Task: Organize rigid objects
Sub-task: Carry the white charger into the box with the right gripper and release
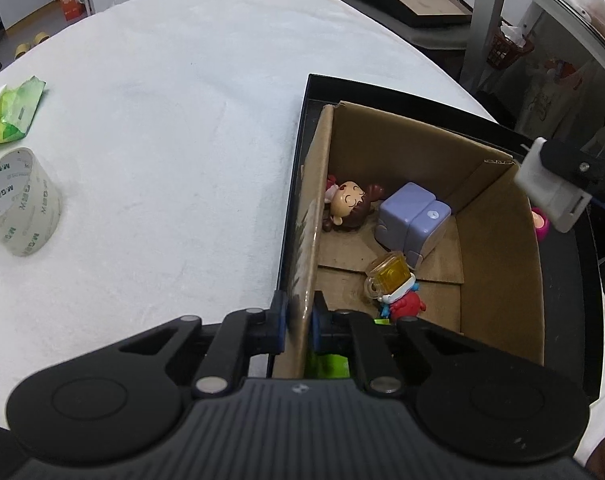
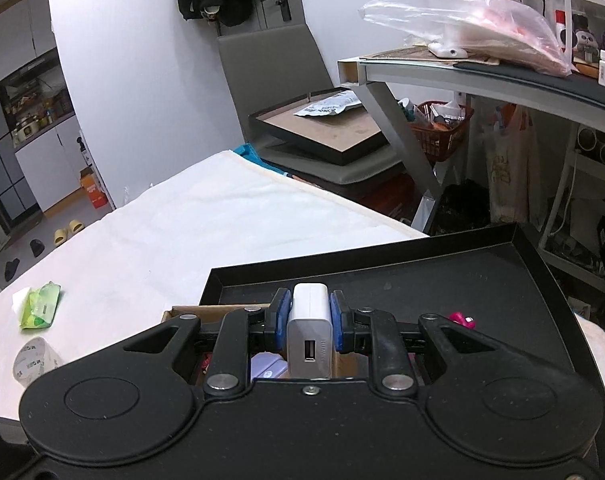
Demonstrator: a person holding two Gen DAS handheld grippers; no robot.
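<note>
A brown cardboard box (image 1: pixel 498 248) stands in a black tray (image 1: pixel 382 90) on the white tabletop. My left gripper (image 1: pixel 298 316) is shut on the box's near left wall. Inside lie a girl figurine (image 1: pixel 348 204), a purple cube toy (image 1: pixel 412 218) and a yellow-and-red toy (image 1: pixel 394 284). My right gripper (image 2: pixel 309 310) is shut on a white USB charger (image 2: pixel 309 332) and holds it above the box's right edge; the charger also shows in the left wrist view (image 1: pixel 550 190). A pink toy (image 2: pixel 460 319) lies in the tray beside the box.
A roll of clear tape (image 1: pixel 16 204) and a green wipes packet (image 1: pixel 14 112) lie on the white cloth at the left. A grey desk (image 2: pixel 482 76) with a red basket (image 2: pixel 442 128) under it stands beyond the table's right side.
</note>
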